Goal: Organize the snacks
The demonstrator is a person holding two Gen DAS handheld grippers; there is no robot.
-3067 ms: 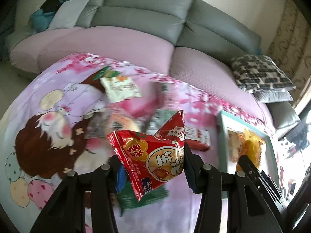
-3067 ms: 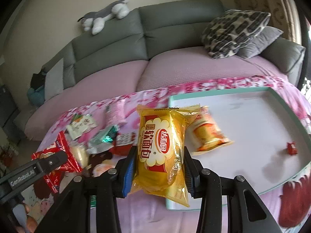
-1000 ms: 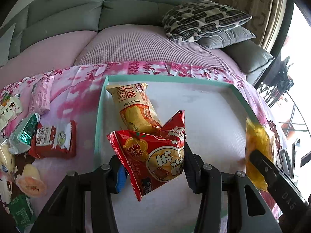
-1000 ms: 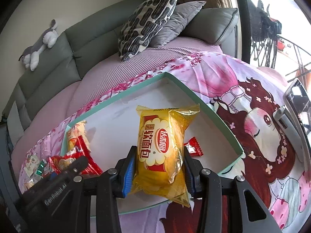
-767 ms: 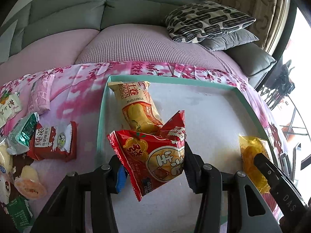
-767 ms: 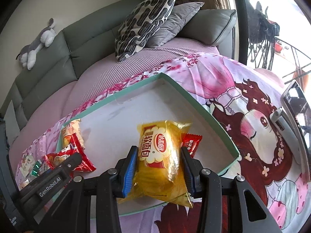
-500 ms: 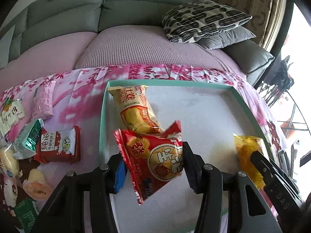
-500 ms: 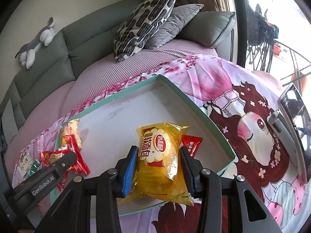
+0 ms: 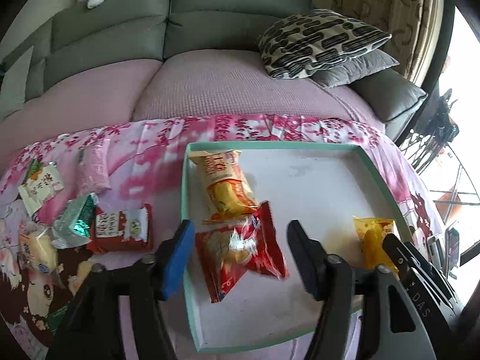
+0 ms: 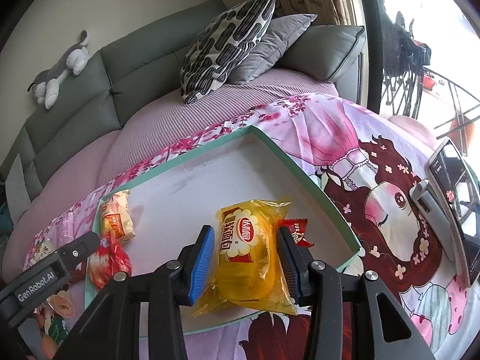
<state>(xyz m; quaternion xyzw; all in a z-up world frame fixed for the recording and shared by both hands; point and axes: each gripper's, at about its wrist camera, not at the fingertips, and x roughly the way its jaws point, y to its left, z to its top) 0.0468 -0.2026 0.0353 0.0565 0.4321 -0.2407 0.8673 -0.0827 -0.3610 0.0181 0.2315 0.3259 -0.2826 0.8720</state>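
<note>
Snacks inside tray, beside sofa

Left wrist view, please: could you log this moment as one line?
left hand-held gripper: jaws just opened, open | red snack packet: released in teal tray | right hand-held gripper: shut on yellow bread packet

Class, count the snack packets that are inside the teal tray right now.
4. An orange packet lies by the teal tray's left wall, a red packet just below it, a yellow bread packet near the right wall, and a small red packet sits beside that.
</note>
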